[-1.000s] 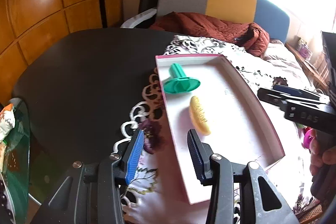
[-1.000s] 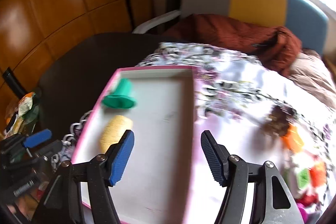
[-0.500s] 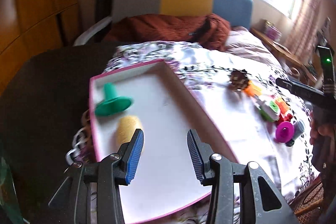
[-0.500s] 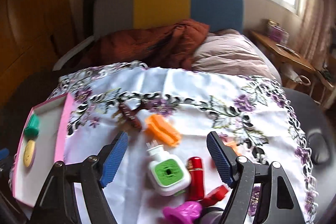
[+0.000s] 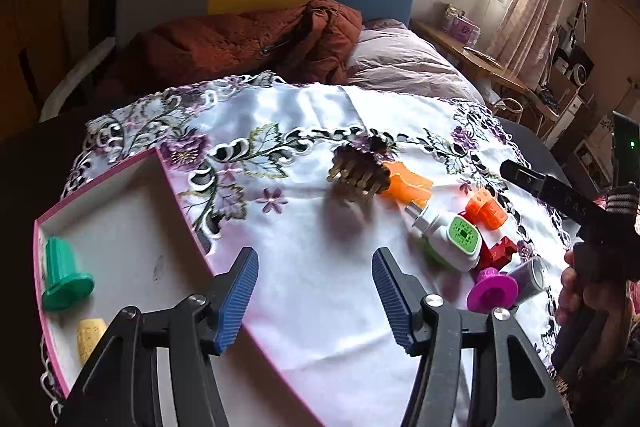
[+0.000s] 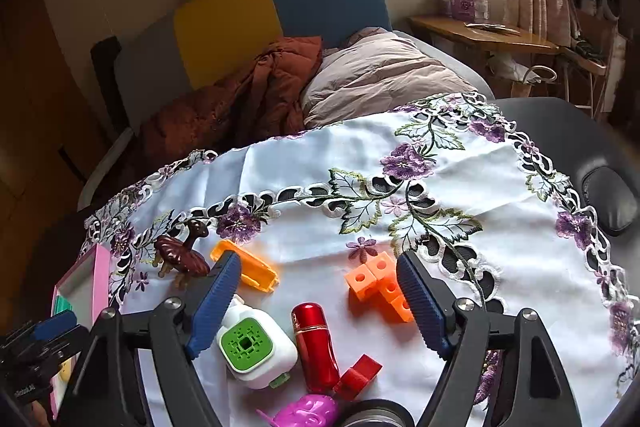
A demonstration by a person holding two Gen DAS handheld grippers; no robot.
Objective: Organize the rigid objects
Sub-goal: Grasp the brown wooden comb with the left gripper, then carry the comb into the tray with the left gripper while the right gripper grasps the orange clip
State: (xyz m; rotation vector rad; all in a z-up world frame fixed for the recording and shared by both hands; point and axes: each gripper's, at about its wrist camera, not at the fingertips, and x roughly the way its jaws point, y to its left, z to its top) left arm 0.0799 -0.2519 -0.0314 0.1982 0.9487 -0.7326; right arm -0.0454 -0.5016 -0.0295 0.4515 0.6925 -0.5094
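Note:
A pink-rimmed white tray (image 5: 120, 163) at the left holds a green spool (image 5: 64, 277) and a yellow piece (image 5: 90, 337). My left gripper (image 5: 314, 297) is open and empty over the cloth beside the tray. My right gripper (image 6: 318, 303) is open and empty above a red cylinder (image 6: 316, 343), with a white bottle with green pad (image 6: 256, 349) and orange blocks (image 6: 380, 285) by its fingers. A brown hair claw (image 6: 182, 257), an orange clip (image 6: 250, 269), a red block (image 6: 358, 377) and a magenta piece (image 6: 308, 411) lie around.
The embroidered white cloth (image 6: 360, 163) covers a dark round table (image 6: 560, 115). A couch with a rust blanket (image 5: 240, 43) and pillow stands behind. A wooden shelf (image 6: 480, 33) is at the far right.
Both grippers swung right, from over the tray to over the cloth and the loose objects. Both stayed open.

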